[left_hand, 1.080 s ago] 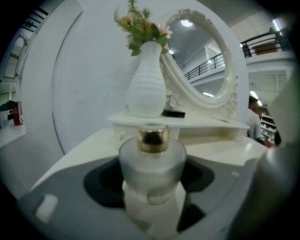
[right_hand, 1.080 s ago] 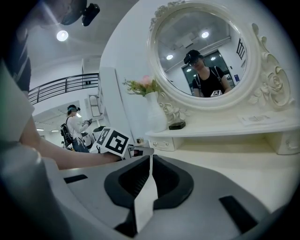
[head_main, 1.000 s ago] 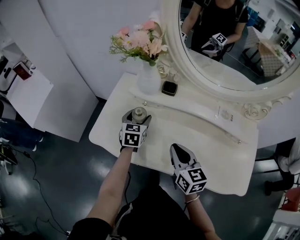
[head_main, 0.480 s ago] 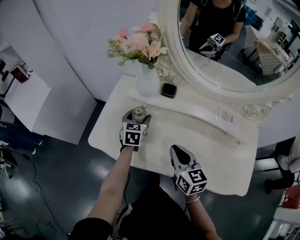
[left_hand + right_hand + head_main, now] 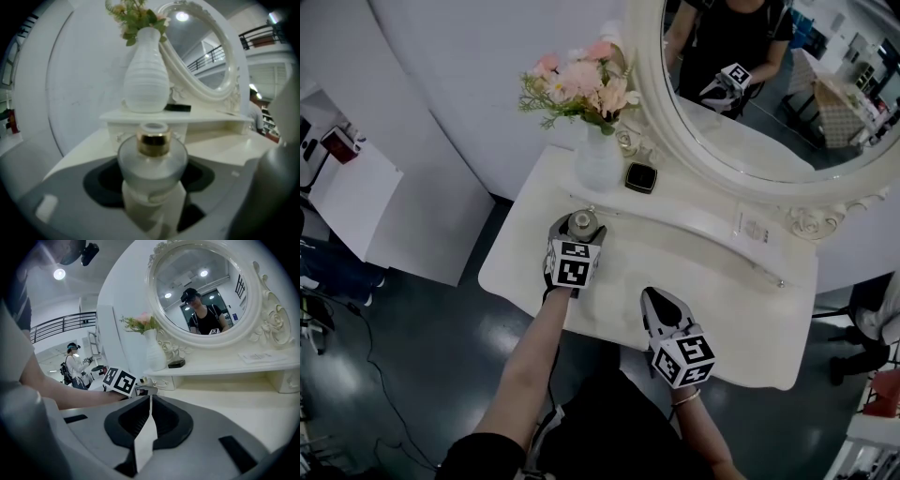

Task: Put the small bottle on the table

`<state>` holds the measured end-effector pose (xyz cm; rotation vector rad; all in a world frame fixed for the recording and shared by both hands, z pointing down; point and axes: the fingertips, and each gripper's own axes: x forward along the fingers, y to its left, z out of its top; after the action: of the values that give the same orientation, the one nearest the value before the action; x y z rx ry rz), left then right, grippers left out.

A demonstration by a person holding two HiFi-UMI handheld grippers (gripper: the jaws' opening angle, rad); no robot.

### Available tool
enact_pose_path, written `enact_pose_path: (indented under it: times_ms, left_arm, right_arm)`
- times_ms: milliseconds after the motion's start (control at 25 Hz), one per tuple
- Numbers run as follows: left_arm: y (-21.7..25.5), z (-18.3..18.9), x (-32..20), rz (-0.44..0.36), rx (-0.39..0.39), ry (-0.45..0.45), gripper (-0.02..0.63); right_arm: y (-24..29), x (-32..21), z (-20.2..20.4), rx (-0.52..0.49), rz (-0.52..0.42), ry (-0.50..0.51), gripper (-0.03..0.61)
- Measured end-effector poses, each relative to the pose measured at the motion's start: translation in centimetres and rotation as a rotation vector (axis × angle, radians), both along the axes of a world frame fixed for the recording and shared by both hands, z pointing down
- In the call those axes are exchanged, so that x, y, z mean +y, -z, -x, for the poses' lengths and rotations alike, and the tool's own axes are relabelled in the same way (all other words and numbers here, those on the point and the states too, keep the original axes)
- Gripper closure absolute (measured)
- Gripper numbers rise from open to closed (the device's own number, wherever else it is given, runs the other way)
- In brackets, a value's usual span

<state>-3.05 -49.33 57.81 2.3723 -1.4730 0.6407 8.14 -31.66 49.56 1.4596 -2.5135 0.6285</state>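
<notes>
A: What is held in the jaws of the left gripper [image 5: 578, 231]?

B: The small bottle [image 5: 152, 164] is clamped between them, upright, with its gold collar and white cap seen above the frosted body. The jaws of the right gripper [image 5: 657, 302] are pressed together with nothing between them.

A: What has been altered over the last second?

B: Very little. The left gripper has been carried a touch forward, towards the raised shelf [image 5: 694, 211], and the bottle has been taken along with it. The grip has not been loosened. The right gripper has been kept where it was, over the near edge of the surface [image 5: 712, 291].

A: Where is the bottle placed, then?

B: It is held over the left part of the surface, in front of the white vase [image 5: 600, 159] on the shelf. Whether its base is touching the surface cannot be told.

A: What is implied for the task?

B: The placing is judged to be at its last stage. The bottle must be settled and the jaws parted before the task can be called done.
</notes>
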Motion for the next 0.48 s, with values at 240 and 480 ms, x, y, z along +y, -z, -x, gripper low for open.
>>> enact_pose_path:
  times_ms: [240, 480]
  left_arm:
    - [0.2, 0.1, 0.3, 0.012, 0.026, 0.011, 0.272]
    - [0.5, 0.9, 1.9, 0.015, 0.045, 0.03, 0.272]
  right_arm:
    - [0.2, 0.2, 0.3, -0.01, -0.005, 0.003, 0.572]
    - [0.6, 0.6, 0.5, -0.011, -0.018, 0.006, 0.572]
